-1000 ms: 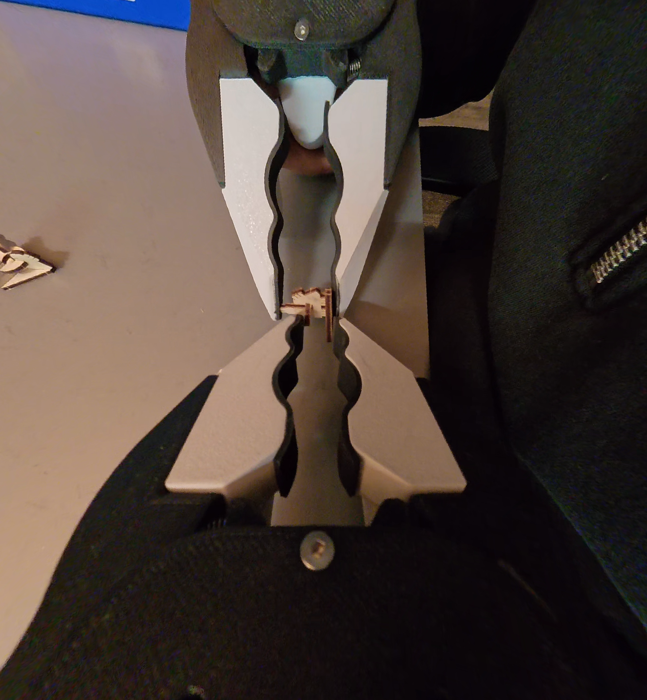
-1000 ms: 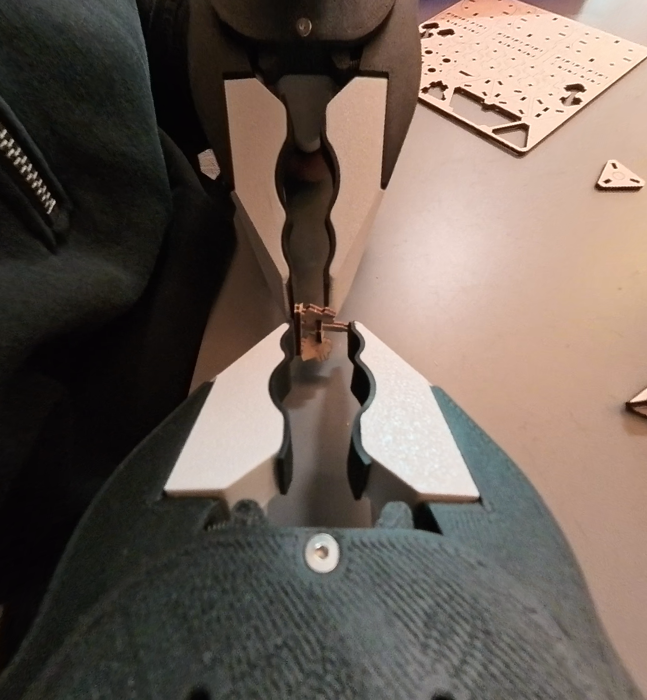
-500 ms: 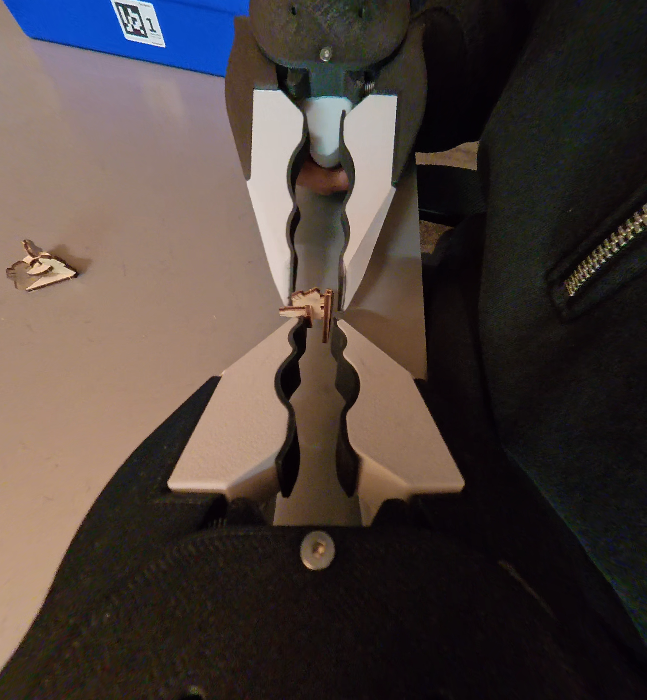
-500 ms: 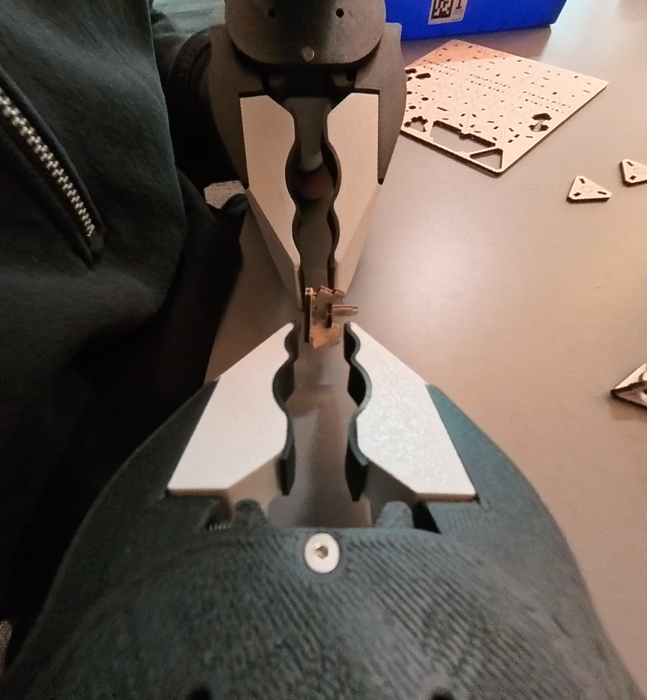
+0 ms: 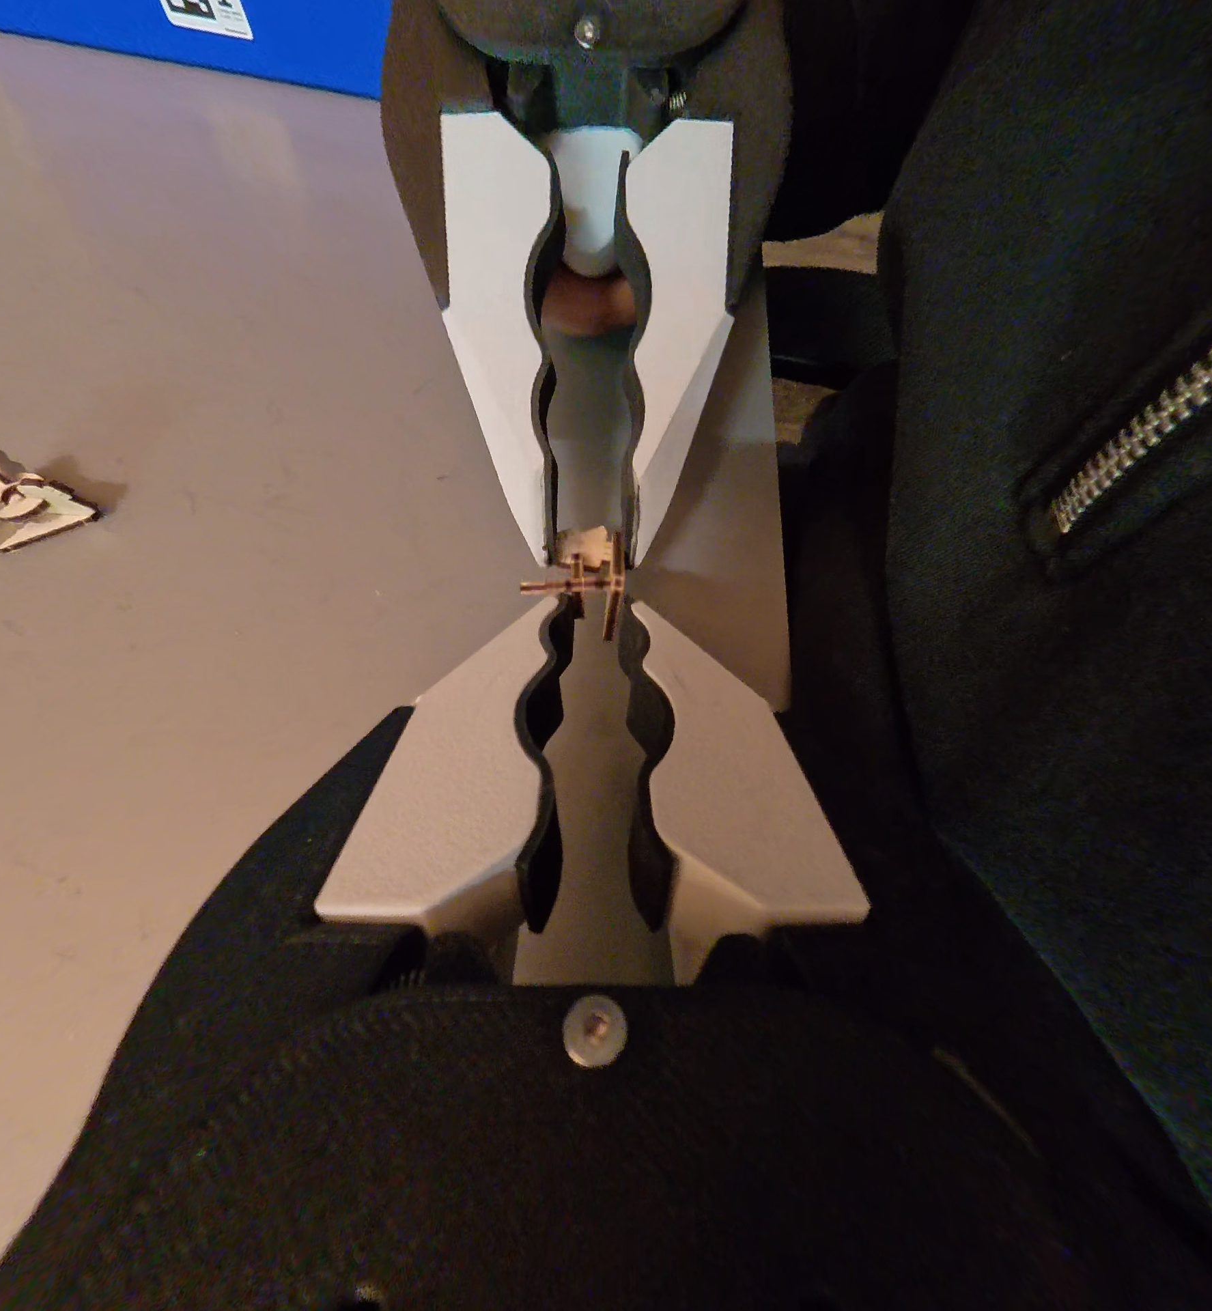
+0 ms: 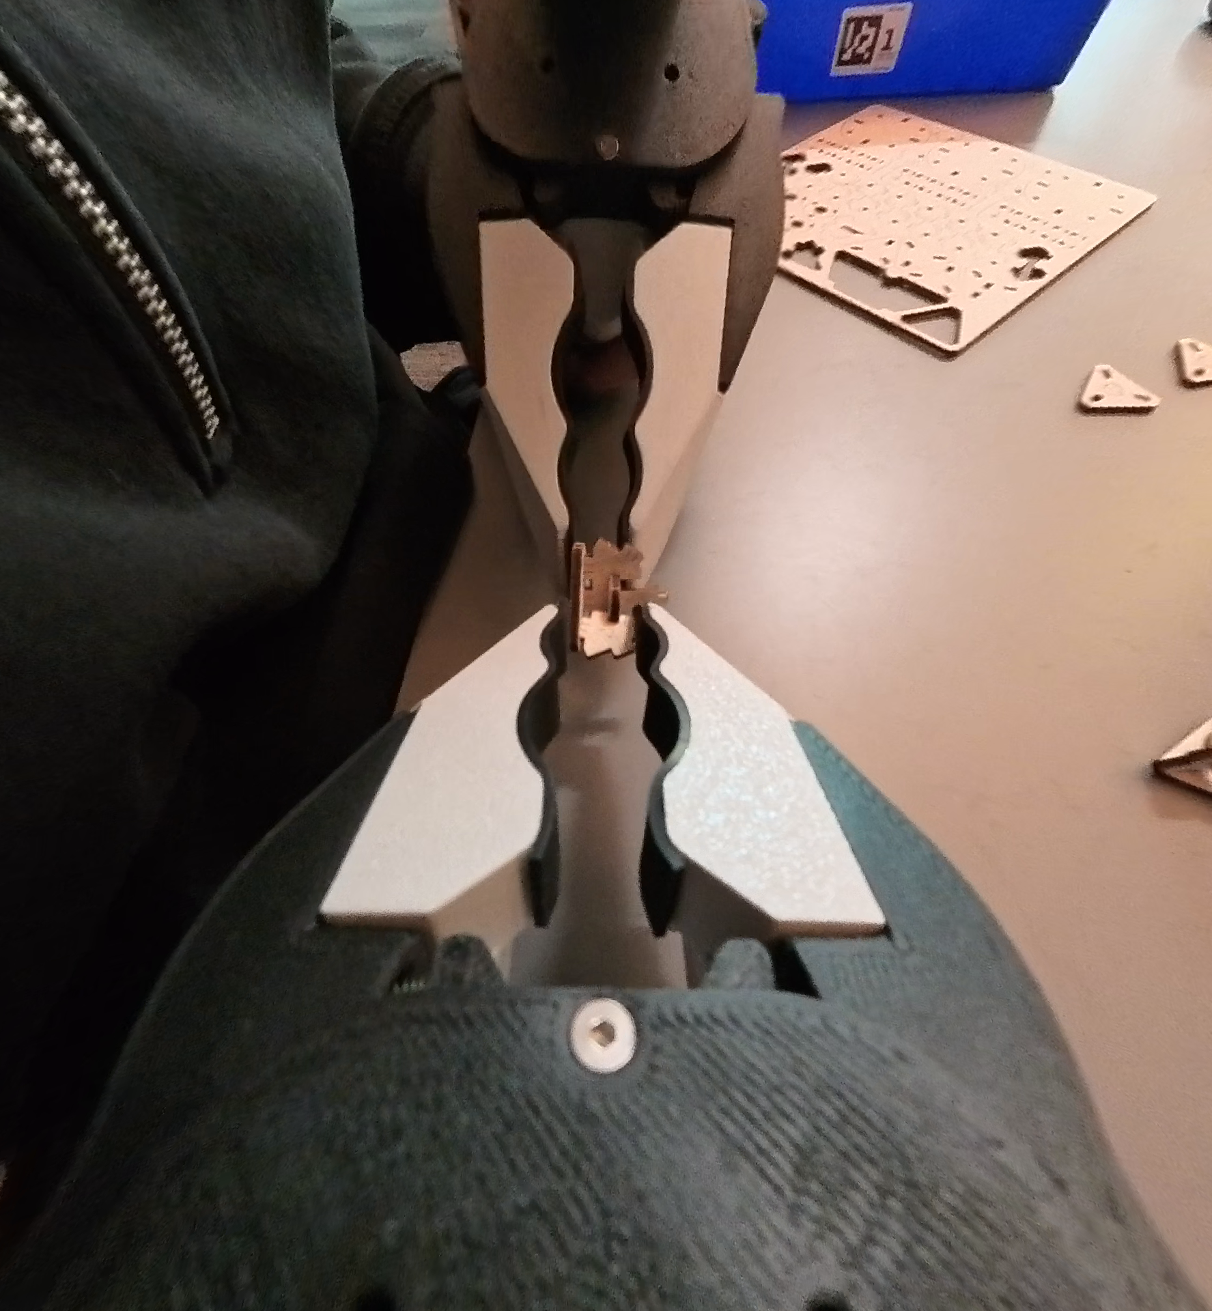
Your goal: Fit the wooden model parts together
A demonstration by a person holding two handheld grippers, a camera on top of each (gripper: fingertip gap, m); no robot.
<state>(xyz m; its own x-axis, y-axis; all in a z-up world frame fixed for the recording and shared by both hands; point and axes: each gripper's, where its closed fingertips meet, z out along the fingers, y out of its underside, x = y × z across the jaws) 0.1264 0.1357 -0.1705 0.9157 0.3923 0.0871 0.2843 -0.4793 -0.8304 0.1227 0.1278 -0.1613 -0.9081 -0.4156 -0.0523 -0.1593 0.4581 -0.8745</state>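
Your left gripper [image 5: 592,610] and right gripper [image 6: 603,624] meet tip to tip, and the small wooden assembly [image 5: 588,574] of slotted laser-cut pieces sits right at that meeting point. In the left wrist view your jaws are drawn in narrow, with 1 upright wooden plate lying against the right-hand pad and a thin cross strip poking out past the left-hand tip; I cannot tell whether both pads press on the wood. In the right wrist view the assembly [image 6: 606,603] fills the gap at your fingertips: a flat plate lies against the left-hand pad, the stepped pieces reach the right-hand pad, and the jaws look clamped on it.

Well off to the left of the left jaws, a second wooden cluster [image 5: 21,504] lies flat on the grey table [image 5: 198,319], and a blue bin [image 5: 163,35] stands far ahead. Right of the right jaws and ahead lies a punched wooden sheet [image 6: 964,234] with 2 small wooden triangles [image 6: 1113,390] near its closer edge. A dark zipped jacket [image 6: 127,355] fills the side toward your body.
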